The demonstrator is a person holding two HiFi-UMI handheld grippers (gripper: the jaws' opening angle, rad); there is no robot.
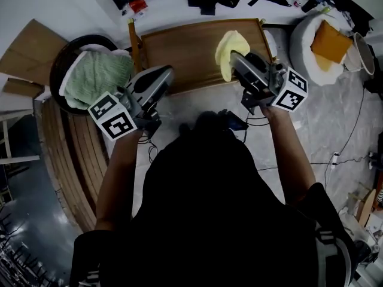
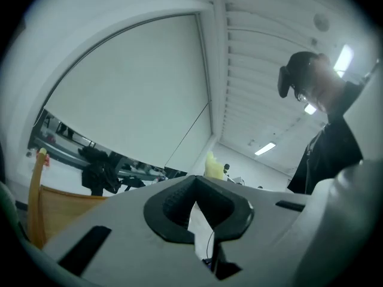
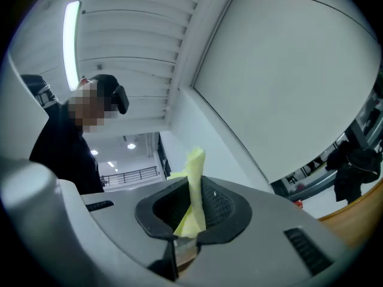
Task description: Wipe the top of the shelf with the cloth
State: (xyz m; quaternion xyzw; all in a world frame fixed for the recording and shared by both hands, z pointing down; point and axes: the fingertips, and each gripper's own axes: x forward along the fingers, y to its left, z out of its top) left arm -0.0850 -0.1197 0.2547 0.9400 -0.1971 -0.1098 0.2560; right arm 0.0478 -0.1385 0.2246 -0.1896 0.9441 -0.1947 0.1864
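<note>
Far left: black basket (image 1: 58, 64) with a green towel (image 1: 96, 76) bunched in it, just left of the shelf. Left gripper (image 1: 161, 73) sits at the shelf's near-left corner; its own view shows the jaws closed tip to tip (image 2: 194, 184) with nothing between them. Wooden shelf top (image 1: 185, 52) runs left to right just beyond both grippers, bare wood over most of it. Yellow cloth (image 1: 230, 43) is over the right part of the shelf top, crumpled and sticking out past the jaw tips; can't tell if it touches the wood. Right gripper (image 1: 234, 58) is clamped on that cloth: its own view shows a yellow fold (image 3: 194, 166) pinched between the closed pads (image 3: 218, 205). Far right: white round cushion (image 1: 305, 46) with an orange pad (image 1: 330, 40) on it, well clear of the shelf.
</note>
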